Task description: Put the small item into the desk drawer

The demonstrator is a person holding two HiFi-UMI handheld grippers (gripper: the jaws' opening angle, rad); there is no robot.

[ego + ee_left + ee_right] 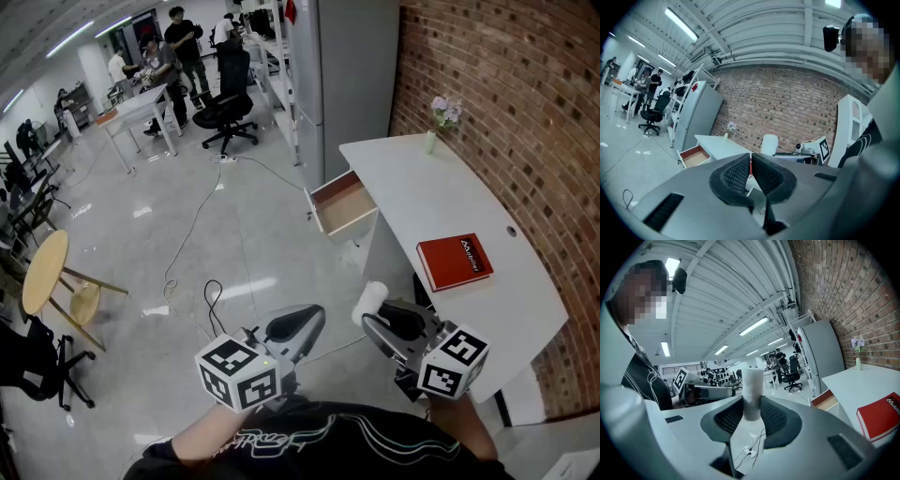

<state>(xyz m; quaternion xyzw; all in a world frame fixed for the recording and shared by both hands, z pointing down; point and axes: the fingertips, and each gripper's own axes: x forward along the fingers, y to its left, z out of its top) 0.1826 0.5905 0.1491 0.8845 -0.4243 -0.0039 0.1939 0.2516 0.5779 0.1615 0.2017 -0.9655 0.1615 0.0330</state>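
A small white cylinder stands upright between the dark pads of my right gripper, which is shut on it. From the head view the same cylinder pokes out of the right gripper near the front left of the white desk. The desk drawer is pulled open at the desk's left side, its wooden bottom bare. My left gripper hangs lower left over the floor, jaws shut with nothing between them. In the left gripper view the open drawer shows far off.
A red book lies on the desk near its front. A small vase of flowers stands at the far end by the brick wall. Cables trail over the glossy floor. A round wooden stool and office chair stand to the left.
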